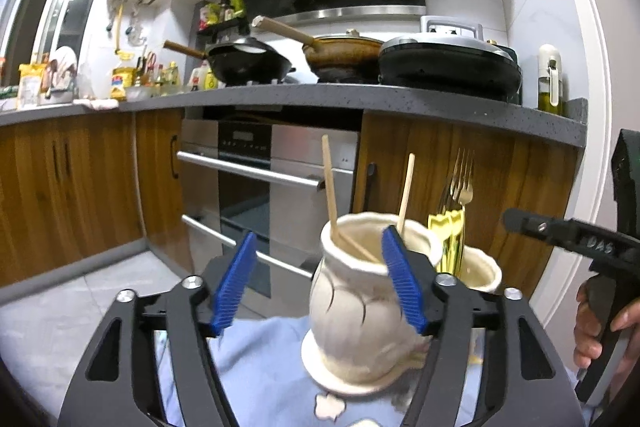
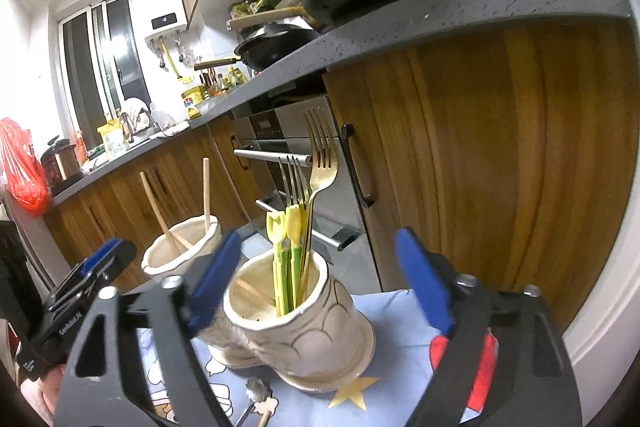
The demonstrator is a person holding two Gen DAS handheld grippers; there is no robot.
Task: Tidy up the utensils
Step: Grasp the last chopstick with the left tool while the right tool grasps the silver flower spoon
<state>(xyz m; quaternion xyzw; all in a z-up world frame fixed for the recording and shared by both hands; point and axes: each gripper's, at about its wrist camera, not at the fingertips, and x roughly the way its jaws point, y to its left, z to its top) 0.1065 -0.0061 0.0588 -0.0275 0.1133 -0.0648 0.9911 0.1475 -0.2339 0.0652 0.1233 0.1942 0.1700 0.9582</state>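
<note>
Two cream ceramic jars stand on a blue printed cloth (image 2: 404, 339). The left gripper (image 1: 320, 281), jaws apart, flanks the chopstick jar (image 1: 360, 307). The right gripper (image 2: 324, 279), likewise unclenched, flanks the fork jar (image 2: 296, 323) beside it.

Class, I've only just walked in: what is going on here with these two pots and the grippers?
A person is sorting utensils into two cream ceramic pots on a blue cloth. The left gripper and right gripper both have open jaws and hold nothing. The left pot holds wooden chopsticks; the right pot holds forks and yellow-green utensils.
</note>
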